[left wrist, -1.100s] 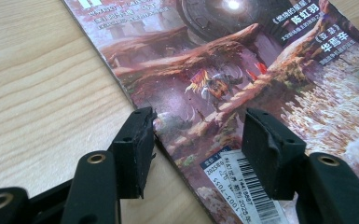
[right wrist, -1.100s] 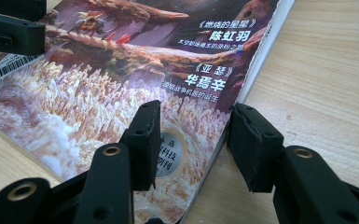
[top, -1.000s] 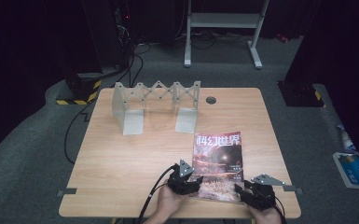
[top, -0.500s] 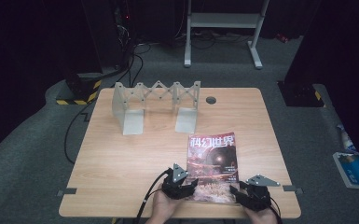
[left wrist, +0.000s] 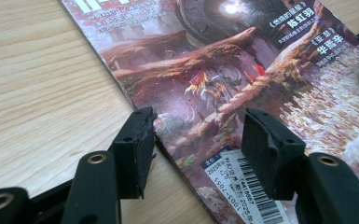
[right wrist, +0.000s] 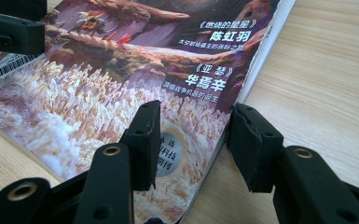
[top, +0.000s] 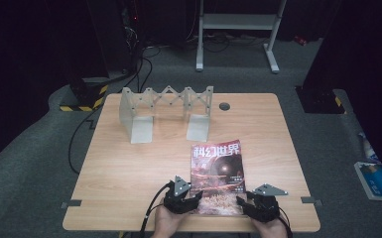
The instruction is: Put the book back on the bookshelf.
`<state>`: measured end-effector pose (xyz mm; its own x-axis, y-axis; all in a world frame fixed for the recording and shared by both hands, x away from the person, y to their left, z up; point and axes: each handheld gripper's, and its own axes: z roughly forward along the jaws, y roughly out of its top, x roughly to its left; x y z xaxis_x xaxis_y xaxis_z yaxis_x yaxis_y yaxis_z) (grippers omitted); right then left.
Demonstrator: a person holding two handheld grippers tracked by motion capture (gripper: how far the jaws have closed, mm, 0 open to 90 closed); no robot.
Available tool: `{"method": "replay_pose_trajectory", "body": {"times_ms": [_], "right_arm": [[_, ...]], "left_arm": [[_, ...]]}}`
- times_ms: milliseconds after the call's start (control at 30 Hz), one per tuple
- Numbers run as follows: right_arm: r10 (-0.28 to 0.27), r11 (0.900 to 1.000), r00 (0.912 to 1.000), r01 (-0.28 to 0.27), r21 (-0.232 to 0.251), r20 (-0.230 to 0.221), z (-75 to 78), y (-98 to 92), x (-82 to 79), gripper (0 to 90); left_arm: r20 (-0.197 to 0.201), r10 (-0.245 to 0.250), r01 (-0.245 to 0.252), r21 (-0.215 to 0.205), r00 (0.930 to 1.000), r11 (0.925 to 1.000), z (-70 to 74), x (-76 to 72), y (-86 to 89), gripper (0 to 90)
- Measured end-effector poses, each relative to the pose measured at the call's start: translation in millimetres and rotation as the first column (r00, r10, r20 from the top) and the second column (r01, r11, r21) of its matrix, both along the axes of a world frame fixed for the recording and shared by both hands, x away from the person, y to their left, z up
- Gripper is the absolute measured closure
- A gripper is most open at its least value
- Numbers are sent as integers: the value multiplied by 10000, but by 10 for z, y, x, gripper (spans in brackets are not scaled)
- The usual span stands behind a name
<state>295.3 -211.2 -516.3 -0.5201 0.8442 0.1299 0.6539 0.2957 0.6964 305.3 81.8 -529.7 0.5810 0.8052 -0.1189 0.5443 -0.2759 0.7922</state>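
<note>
Sliding toward us since a moment ago, the glossy magazine (top: 217, 178) now lies flat near the front edge of our pale wood-grain surface (top: 129, 168). Our left hand-held gripper (left wrist: 193, 140) and right hand-held gripper (right wrist: 193, 140) straddle its lower corners, jaws released. Dark carpet surrounds us.

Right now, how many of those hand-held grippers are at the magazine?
2. The left hand-held gripper straddles the magazine at its near left corner; the right hand-held gripper straddles its near right corner. Both have jaws apart.
</note>
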Motion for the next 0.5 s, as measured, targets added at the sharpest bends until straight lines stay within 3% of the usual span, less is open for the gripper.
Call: {"method": "replay_pose_trajectory", "body": {"times_ms": [500], "right_arm": [[378, 9993, 9993, -378, -39, 10, -2, 267, 44, 543]], "left_arm": [[-7, 517, -517, -90, 9987, 9986, -6, -28, 257, 448]]}}
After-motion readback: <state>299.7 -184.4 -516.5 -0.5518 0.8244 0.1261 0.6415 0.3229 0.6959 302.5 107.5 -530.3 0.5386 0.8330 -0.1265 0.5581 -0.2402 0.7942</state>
